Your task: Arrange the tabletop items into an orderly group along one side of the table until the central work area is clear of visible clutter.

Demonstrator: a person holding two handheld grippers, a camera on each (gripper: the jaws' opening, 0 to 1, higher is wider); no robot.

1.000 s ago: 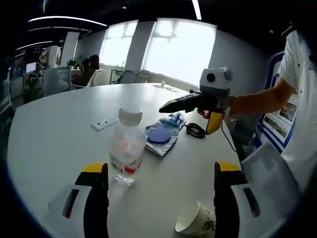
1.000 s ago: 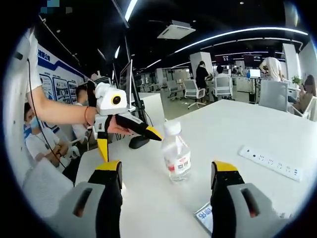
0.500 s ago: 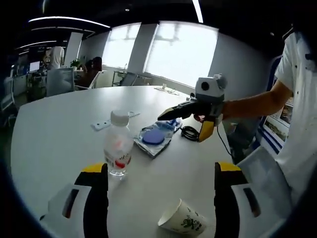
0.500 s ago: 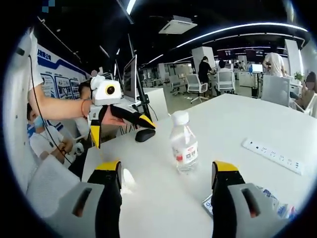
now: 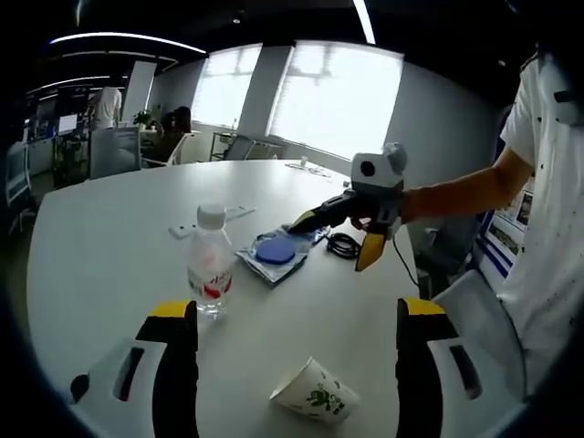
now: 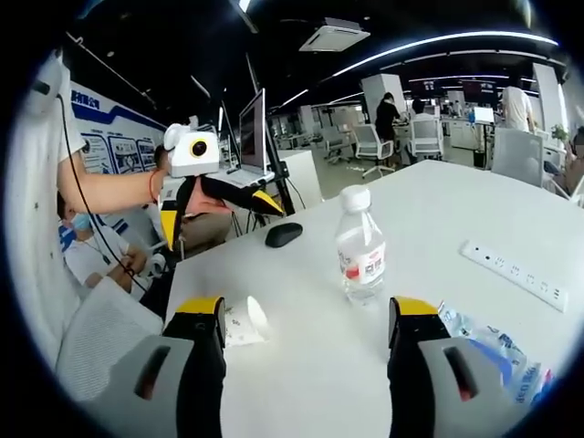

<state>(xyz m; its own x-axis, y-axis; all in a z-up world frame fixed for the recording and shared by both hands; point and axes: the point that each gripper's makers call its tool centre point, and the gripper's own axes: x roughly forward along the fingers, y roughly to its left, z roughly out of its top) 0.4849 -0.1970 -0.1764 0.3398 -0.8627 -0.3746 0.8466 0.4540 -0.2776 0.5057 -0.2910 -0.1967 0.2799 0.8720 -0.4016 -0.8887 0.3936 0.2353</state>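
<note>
Landmark: we are taking the clear plastic water bottle with white cap and red label (image 5: 210, 262) (image 6: 361, 246) as our reference; it is standing upright on the white round-edged table (image 5: 100, 228) (image 6: 310, 356).
Left gripper (image 5: 290, 365): we are holding it low over the table's near edge, short of the bottle, with the yellow-tipped black jaws standing wide apart and nothing between them.
Right gripper (image 6: 301, 351): its jaws are likewise spread wide and gripping nothing; in the left gripper view we are seeing it (image 5: 306, 219) held over the table beyond the bottle, its tips looking close together from that angle.
Paper cup: the white paper cup with green print (image 5: 313, 394) (image 6: 242, 322) is lying tipped on its side, nearer us than the bottle.
Pouch: a clear plastic pouch holding a blue round disc (image 5: 272, 254) (image 6: 497, 351) is lying flat just beside the bottle.
Power strip: a white power strip (image 5: 212, 219) (image 6: 516, 274) is lying beyond the bottle.
Cable: a coiled black cable (image 5: 343, 244) is sitting past the pouch.
Mouse: a black computer mouse (image 6: 284, 234) is resting near the table edge, apart from the bottle.
</note>
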